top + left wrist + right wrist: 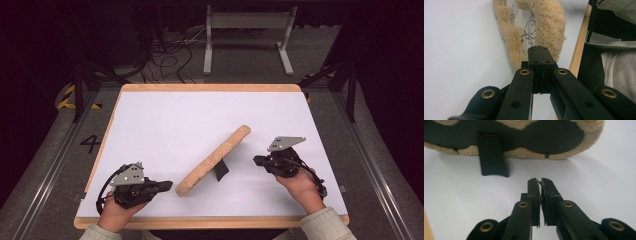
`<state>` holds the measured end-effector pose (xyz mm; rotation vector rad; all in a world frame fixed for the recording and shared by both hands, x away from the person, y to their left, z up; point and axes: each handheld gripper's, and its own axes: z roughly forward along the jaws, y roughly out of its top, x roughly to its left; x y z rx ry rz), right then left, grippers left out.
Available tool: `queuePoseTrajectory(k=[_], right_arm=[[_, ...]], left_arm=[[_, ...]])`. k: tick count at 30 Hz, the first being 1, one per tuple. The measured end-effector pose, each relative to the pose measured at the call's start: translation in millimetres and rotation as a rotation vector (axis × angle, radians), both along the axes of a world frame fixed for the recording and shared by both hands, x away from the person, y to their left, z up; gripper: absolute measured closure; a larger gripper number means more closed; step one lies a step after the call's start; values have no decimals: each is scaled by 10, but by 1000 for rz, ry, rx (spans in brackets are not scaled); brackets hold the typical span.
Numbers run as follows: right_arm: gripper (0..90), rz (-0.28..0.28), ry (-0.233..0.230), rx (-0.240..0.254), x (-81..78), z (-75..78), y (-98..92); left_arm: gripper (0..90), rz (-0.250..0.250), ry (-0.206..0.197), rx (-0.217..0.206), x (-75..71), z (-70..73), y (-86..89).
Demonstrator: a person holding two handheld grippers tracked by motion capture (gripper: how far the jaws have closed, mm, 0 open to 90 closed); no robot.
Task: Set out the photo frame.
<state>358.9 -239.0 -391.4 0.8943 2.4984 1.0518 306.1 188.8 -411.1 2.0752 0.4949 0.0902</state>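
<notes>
Frame (214, 160) upright on stand, mid-worktop (165, 115). Left claw (165, 186) at 7, right claw (257, 160) at 4, both clenched empty. Back off slowly, avoid nudging.

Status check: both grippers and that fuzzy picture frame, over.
Left gripper shut, empty, near the frame's end. Right gripper shut, empty, behind it. Tan fleece-edged picture frame standing on its black prop, untouched. Nothing in the way.
</notes>
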Motion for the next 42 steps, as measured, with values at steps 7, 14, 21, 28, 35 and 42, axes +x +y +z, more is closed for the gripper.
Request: queuePoseTrajectory(k=[7, 14, 21, 28, 35, 42], right_arm=[[898, 66, 23, 49, -193, -3, 145], [900, 93, 6, 85, -330, -125, 503], [900, 119, 7, 72, -326, -278, 850], [900, 109, 12, 51, -280, -467, 1140], [900, 76, -14, 97, -255, -544, 1194], [900, 36, -35, 55, -233, -627, 1245]], left_arm=[[900, -8, 6, 36, -4, -20, -43], [900, 14, 10, 35, 20, -31, -28], [900, 41, 11, 43, 44, -51, -15], [899, 39, 17, 50, 47, -77, -44], [899, 38, 14, 54, 47, -83, -60], [899, 35, 17, 57, 51, -93, -75]])
